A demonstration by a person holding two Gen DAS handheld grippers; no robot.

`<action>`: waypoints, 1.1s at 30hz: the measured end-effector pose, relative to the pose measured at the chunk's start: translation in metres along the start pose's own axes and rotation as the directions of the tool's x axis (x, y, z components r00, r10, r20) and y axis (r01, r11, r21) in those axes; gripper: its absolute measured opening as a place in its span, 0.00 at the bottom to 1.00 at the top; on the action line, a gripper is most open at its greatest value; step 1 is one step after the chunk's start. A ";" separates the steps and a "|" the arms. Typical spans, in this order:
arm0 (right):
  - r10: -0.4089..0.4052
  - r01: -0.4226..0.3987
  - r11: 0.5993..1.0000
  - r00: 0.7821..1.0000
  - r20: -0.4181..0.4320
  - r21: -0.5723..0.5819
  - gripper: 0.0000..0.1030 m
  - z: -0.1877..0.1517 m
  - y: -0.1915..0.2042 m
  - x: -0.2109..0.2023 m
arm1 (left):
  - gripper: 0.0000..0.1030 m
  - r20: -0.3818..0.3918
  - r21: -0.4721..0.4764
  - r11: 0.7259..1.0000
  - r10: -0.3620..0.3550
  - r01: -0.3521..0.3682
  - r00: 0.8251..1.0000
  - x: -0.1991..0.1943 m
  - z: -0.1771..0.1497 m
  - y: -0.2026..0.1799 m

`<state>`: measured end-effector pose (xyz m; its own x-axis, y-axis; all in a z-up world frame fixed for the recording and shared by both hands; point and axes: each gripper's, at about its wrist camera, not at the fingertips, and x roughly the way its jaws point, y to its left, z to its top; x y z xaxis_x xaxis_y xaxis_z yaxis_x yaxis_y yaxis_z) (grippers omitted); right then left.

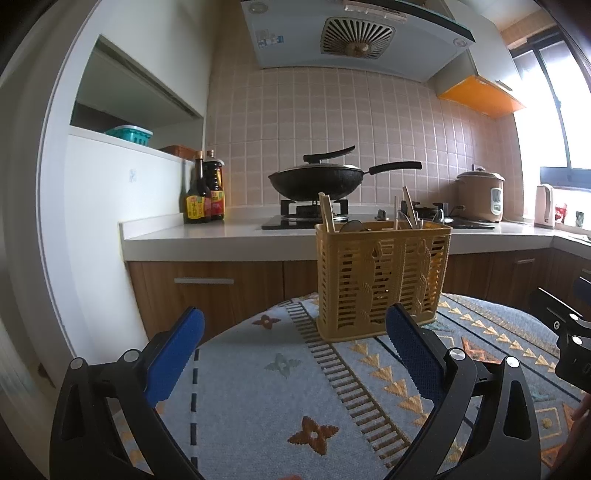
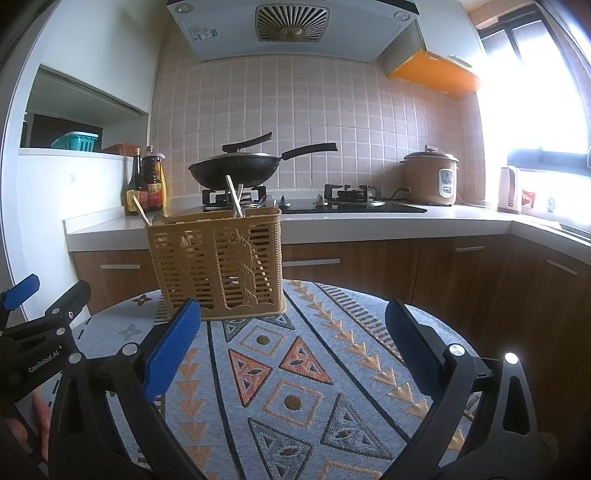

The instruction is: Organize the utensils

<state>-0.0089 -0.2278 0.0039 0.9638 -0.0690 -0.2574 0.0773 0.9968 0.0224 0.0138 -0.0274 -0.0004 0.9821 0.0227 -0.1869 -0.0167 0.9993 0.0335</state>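
The yellow slatted utensil caddy [image 1: 382, 280] stood upright at the far edge of the patterned tablecloth [image 1: 258, 387], just right of centre in my left wrist view and left of centre in the right wrist view [image 2: 218, 262]. Wooden chopsticks [image 1: 327, 212] rose from its left compartment, leaning slightly, and a dark spoon bowl [image 1: 352, 226] showed above the rim beside them; more chopsticks and metal handles [image 1: 410, 212] stuck up from the right end. From the right wrist view I saw chopsticks [image 2: 234, 195] tilting out of the middle.

My left gripper [image 1: 295, 350] hovered low over the cloth, pointed at the caddy, its blue-padded jaws spread wide with nothing between them. Its right pad overlapped the caddy's lower right corner in the frame; I could not tell whether it touched. My right gripper [image 2: 293, 350] sat level beside it, jaws likewise parted wide and empty, aimed just right of the caddy, the left pad's tip overlapping the caddy's base in frame. Each gripper showed at the other's frame edge: the right one at the lower right of the left view [image 1: 569, 332], the left one at the lower left of the right view [image 2: 40, 332].

Behind the table ran a white countertop [image 1: 207, 232] carrying a black wok [image 1: 314, 181] on the gas hob, two sauce bottles [image 1: 205, 195] at the left, and a rice cooker [image 1: 480, 195] and kettle [image 1: 545, 206] towards the right. A range hood [image 1: 351, 33] hung at the top.
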 end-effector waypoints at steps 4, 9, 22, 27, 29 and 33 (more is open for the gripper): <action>-0.001 0.001 1.000 1.000 -0.001 0.002 0.93 0.000 0.000 0.000 | 0.93 0.000 0.002 1.000 -0.001 0.001 1.000 -0.001 0.000 0.000; -0.002 0.002 1.000 1.000 -0.001 0.000 0.93 0.000 0.000 0.000 | 0.93 -0.001 0.002 1.000 -0.001 0.001 1.000 -0.001 0.000 0.000; -0.007 0.007 1.000 1.000 -0.011 -0.002 0.93 0.000 0.000 0.001 | 0.93 -0.004 0.008 1.000 -0.009 0.009 1.000 -0.001 0.001 -0.001; -0.008 0.007 1.000 1.000 -0.012 -0.003 0.93 -0.001 0.001 0.001 | 0.93 -0.005 0.019 1.000 -0.003 0.003 1.000 -0.001 0.001 -0.003; -0.007 0.007 1.000 1.000 -0.013 -0.006 0.93 0.000 0.002 0.002 | 0.93 -0.005 0.024 1.000 0.000 0.000 1.000 0.000 0.002 -0.005; -0.008 0.008 1.000 1.000 -0.012 -0.009 0.93 -0.001 0.003 0.001 | 0.93 -0.002 0.035 0.999 0.007 -0.007 1.000 -0.001 0.002 -0.007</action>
<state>-0.0077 -0.2253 0.0031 0.9600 -0.0762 -0.2693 0.0824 0.9965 0.0118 0.0129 -0.0342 0.0013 0.9816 0.0299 -0.1885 -0.0172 0.9975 0.0688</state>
